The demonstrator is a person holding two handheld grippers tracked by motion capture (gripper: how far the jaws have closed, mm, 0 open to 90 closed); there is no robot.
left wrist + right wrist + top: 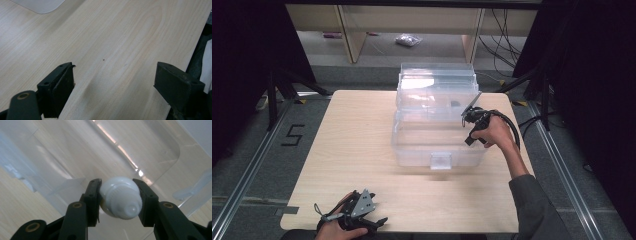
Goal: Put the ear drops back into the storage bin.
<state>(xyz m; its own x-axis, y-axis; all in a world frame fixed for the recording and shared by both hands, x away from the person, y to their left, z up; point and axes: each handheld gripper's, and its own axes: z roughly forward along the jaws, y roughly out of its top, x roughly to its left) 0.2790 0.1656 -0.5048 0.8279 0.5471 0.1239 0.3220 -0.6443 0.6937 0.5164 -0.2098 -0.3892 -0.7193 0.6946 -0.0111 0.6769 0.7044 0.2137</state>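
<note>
White tube [121, 198] clamped in right tool [119, 197], held over open clear storage box [412, 150] at tabletop [347, 165] centre; release judged pending. Left tool [113, 82] spread apart, idle at 7 o'clock.

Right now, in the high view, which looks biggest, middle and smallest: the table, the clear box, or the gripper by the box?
1. wooden table
2. clear plastic box
3. right hand-held gripper, reaching over the box's right side

Lighting: even, overhead; dark surrounds. Glare streak on bin [117, 147]. Soft shadows on table [105, 62]. All views slightly soft; tube [120, 197] blurred close-up.
</note>
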